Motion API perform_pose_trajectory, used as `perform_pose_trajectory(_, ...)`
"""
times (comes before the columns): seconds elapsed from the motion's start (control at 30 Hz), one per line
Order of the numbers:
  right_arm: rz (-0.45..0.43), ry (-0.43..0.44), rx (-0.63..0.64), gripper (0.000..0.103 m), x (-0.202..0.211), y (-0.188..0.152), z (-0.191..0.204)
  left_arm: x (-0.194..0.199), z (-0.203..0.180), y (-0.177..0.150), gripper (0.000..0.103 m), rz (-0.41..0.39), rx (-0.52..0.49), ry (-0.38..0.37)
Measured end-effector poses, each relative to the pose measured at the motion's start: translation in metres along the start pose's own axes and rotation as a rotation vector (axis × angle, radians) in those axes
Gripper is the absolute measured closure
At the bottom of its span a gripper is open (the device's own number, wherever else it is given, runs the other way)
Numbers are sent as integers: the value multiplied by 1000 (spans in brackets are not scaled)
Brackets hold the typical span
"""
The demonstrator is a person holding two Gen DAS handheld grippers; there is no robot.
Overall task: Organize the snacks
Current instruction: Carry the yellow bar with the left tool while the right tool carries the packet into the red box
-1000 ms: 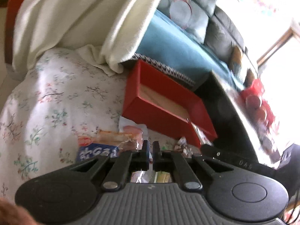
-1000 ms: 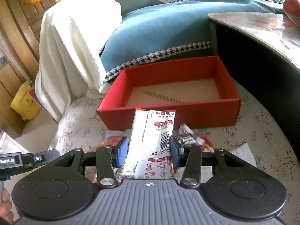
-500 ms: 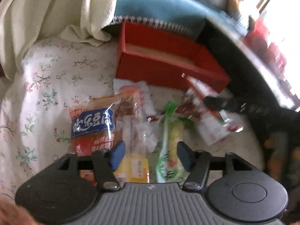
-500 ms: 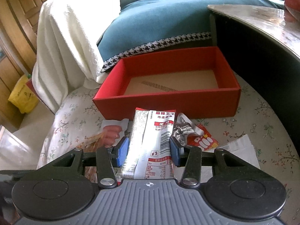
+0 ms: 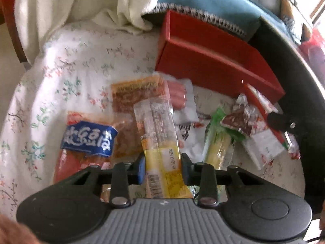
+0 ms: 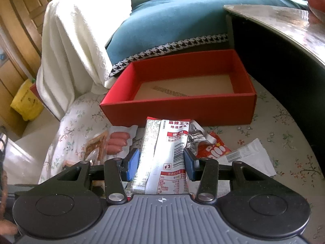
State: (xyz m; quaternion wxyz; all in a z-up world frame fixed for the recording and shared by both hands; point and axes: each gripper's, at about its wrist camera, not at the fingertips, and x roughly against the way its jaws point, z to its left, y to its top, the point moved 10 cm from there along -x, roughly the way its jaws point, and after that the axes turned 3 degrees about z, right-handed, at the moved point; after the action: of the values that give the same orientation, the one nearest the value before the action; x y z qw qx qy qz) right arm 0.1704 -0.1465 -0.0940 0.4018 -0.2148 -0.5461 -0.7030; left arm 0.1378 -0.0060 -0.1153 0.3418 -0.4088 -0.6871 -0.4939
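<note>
Our right gripper [image 6: 161, 162] pinches the silver packet [image 6: 165, 152], long axis pointing ahead. The red box [image 6: 178, 107] lies straight beyond. Our left gripper [image 5: 162, 168] jaws pinch the yellow packet [image 5: 160, 142].

Floral cloth surface [image 6: 284, 142]: red box [image 6: 182, 109] at far edge; sausage pack [image 6: 118, 142], red wrapper [image 6: 213, 149], white packet [image 6: 249, 158] scattered near.

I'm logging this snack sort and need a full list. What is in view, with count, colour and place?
Red box: one, red, nothing inside, behind the snacks.
Silver packet: one, silver-white, between the right pads.
Yellow stick packet: one, yellow and clear, between the left pads.
Sausage pack: one, pink, on the floral cloth.
Blue-label packet: one, red-blue, left.
Green packet: one, right of the yellow.
White towel: one, draped behind.
Right gripper; left gripper: both black.
</note>
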Motion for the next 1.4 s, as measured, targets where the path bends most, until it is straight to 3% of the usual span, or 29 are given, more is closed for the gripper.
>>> perform_pose_trajectory(0.27,-57,2,-11,49,12,14,-1,42,-17,37,76,-153,-36,-47)
perform_pose_trajectory(0.43,-112,-1,-31,49,14,40,1,35,-43,72,75,-191,-83,-68)
perform_pose_trajectory(0.67,-150,-44,-29,49,-9,85,-8,4,-64,121,75,-199,-100,-74)
perform_pose_trajectory(0.93,-149,-98,-24,49,-62,125,-35,-49,-77,183,75,-201,-181,10)
perform_pose_trajectory(1.13,-108,-126,-52,49,-98,126,-58,-88,-77,194,75,-150,-198,43)
perform_pose_trajectory(1.4,-71,-147,-28,50,-122,119,-61,-117,-80,190,75,-108,-217,64)
